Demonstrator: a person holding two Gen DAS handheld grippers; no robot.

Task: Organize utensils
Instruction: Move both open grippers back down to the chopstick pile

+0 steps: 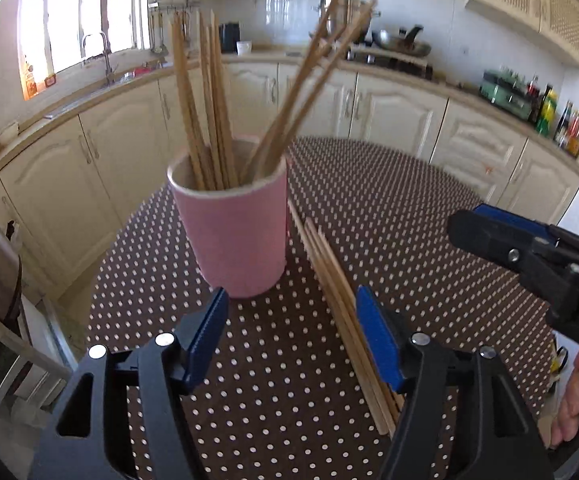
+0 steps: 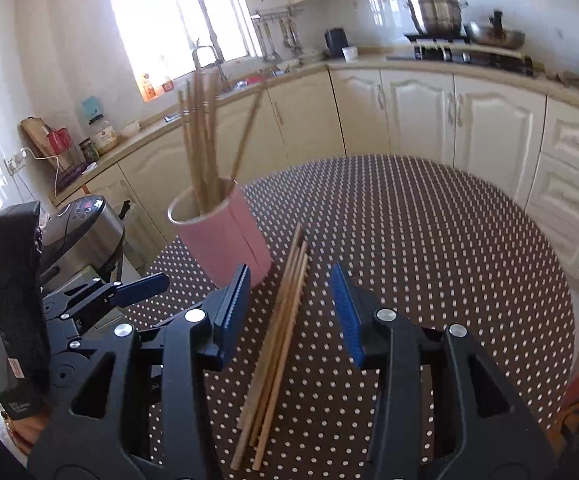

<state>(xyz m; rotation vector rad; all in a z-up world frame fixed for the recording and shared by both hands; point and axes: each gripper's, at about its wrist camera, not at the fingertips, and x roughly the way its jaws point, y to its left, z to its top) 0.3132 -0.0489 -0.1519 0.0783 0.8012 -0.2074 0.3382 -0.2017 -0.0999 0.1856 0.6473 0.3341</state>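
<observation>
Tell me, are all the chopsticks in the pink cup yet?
Not yet. Many chopsticks already stand in the pink cup. Nothing is in hand: the left tool and right tool are both open. The loose chopsticks on the dotted table remain.

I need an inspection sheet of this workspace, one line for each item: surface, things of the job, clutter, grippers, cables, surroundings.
Surface: round table with a brown, white-dotted cloth.
Job's things: pink cup upright, holding many wooden chopsticks; loose chopsticks lie flat in a bundle beside it.
Clutter: nothing seen on the table besides these.
Grippers: left gripper open, facing the cup; right gripper open, above the loose chopsticks, not touching them.
Cables: white cable from a wall socket on the far counter; none on the table.
Surroundings: kitchen with cream cabinets, sink under a window, steel pot on the stove, rice cooker beside the table.
</observation>
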